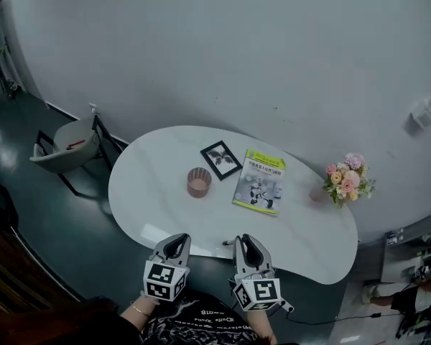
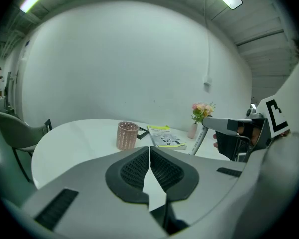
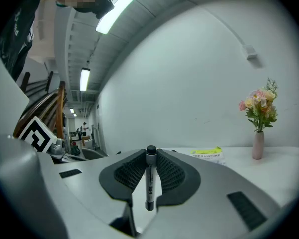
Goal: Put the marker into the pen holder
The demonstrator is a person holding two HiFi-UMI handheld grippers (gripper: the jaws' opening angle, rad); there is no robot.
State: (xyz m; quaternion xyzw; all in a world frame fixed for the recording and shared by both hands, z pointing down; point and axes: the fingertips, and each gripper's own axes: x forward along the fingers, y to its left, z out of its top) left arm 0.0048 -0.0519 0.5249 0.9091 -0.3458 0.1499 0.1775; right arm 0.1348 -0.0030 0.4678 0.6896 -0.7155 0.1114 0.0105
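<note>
The pink perforated pen holder stands upright near the middle of the white oval table; it also shows in the left gripper view. My right gripper is shut on a grey marker with a black cap, which stands across the pads. In the left gripper view that marker hangs slanted from the right gripper above the table's near edge. My left gripper is shut with nothing in it. Both grippers, left and right, hover at the table's near edge, well short of the holder.
A black picture frame and a yellow-green booklet lie just beyond the holder. A vase of pink flowers stands at the table's right end. A grey chair sits off the left end. A white wall lies behind.
</note>
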